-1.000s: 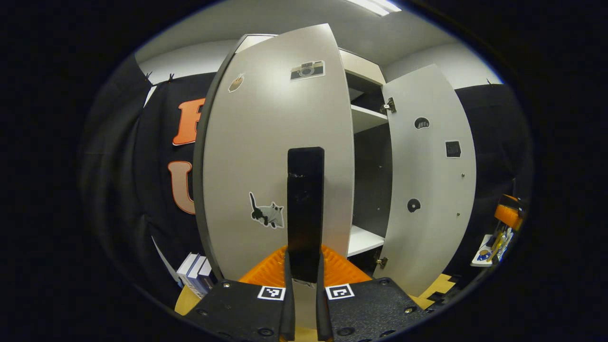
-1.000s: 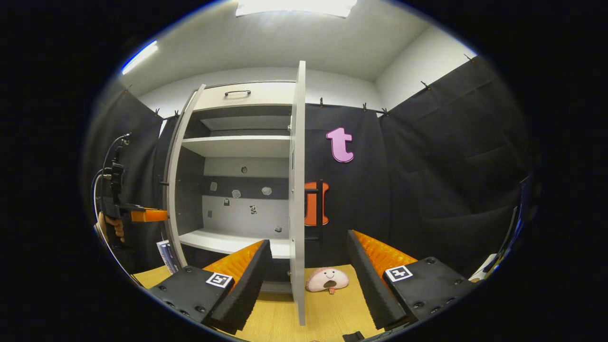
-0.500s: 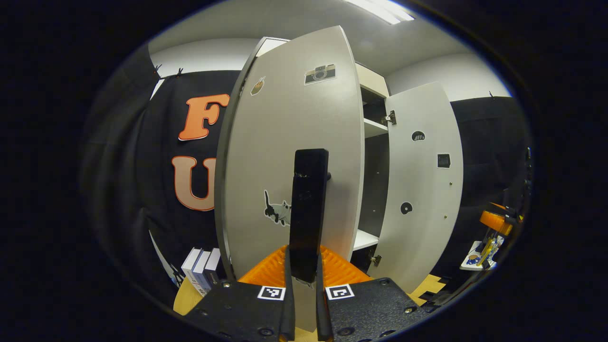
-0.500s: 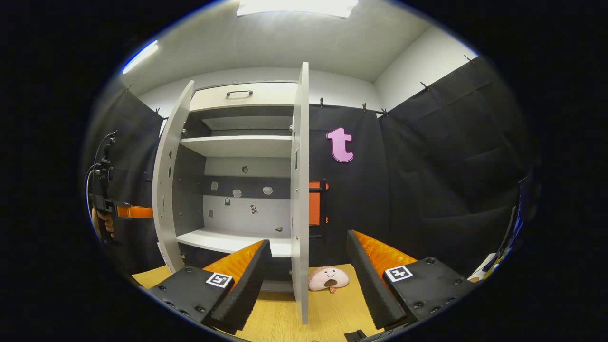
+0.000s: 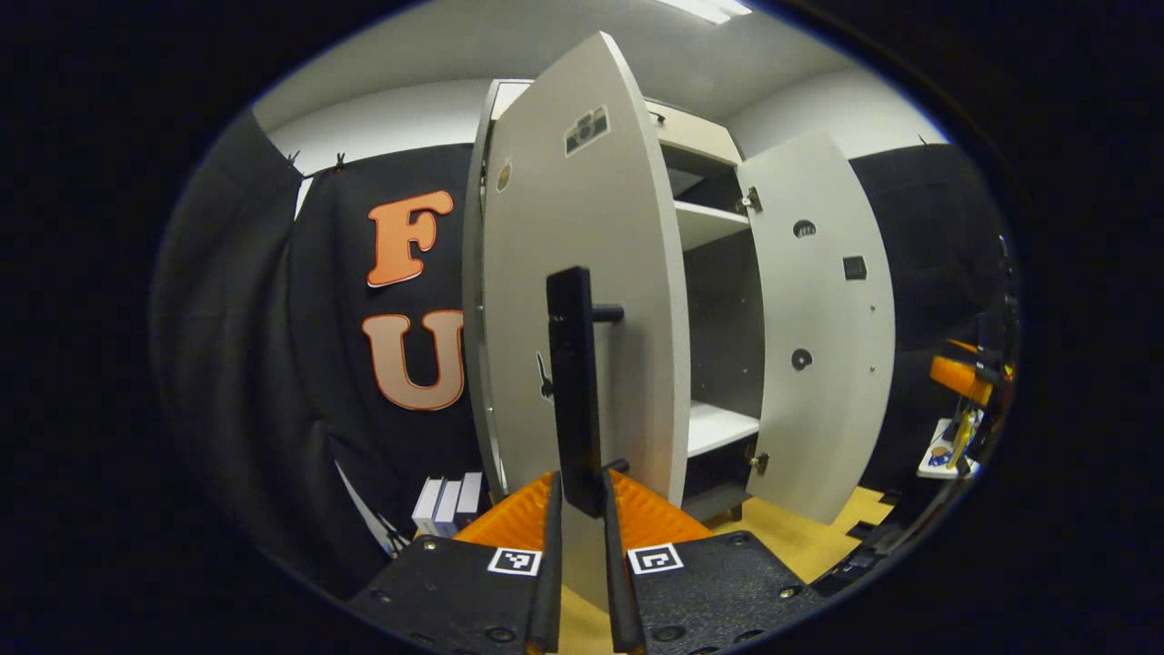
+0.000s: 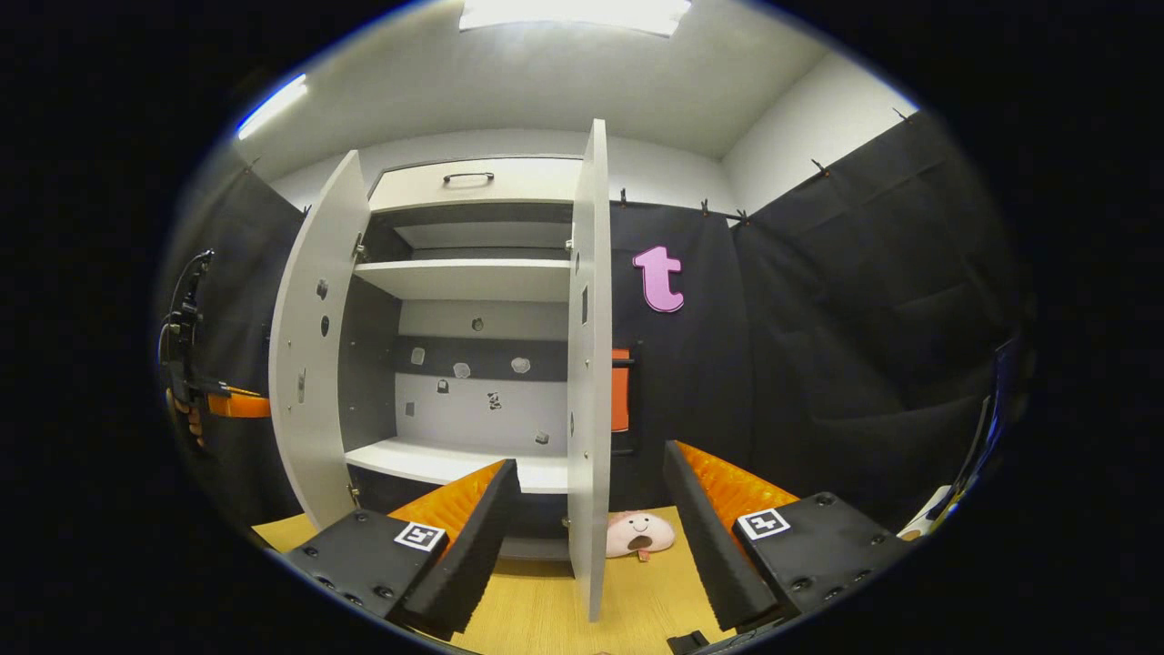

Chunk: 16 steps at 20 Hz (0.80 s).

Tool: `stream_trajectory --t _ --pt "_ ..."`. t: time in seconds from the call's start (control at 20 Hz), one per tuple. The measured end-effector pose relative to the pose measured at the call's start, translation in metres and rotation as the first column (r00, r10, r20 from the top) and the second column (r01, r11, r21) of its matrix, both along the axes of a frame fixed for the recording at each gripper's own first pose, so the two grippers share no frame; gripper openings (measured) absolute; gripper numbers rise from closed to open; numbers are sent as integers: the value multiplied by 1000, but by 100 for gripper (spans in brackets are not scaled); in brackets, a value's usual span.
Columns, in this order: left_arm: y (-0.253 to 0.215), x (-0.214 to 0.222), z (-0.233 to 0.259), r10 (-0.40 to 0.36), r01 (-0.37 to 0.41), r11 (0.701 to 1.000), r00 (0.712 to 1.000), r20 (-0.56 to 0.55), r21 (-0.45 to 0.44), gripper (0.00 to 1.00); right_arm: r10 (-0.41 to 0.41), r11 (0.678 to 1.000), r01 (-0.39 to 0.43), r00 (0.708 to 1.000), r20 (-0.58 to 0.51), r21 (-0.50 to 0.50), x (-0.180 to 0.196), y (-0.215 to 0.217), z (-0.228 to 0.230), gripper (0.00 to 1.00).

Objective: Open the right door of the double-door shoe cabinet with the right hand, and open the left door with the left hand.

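Note:
The white shoe cabinet stands with both doors swung out. In the left gripper view, the left door carries stickers and a black bar handle. My left gripper is shut on that handle's lower end. The right door hangs wide open beyond it. In the right gripper view, the right door is edge-on, lined up between the fingers of my open right gripper, touching neither. The left door stands at the left, with the left gripper and a hand behind it.
A pink plush toy lies on the wooden floor right of the right door. Several books stand against the black wall left of the cabinet. A drawer with a handle tops the cabinet. Small items sit at the far right.
The left door has swung further outward with my left gripper holding its handle, so more of the cabinet's inside shows. The right gripper has stayed open and almost still.

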<state>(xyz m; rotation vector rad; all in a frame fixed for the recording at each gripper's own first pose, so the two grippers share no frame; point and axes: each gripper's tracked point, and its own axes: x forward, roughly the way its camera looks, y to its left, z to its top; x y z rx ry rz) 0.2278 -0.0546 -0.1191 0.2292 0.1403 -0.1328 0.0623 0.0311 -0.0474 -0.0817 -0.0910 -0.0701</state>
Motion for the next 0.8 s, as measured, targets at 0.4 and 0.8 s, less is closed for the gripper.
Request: stream_trajectory --t 0.4,0.8 --pt "45 3 5 211 -210 977 976 47 -22 5 57 998 -57 998 -8 12 3 26 -1 94" --pt "44 -2 8 179 -176 983 982 55 -53 1 77 997 -77 997 -20 2 13 40 -7 100"
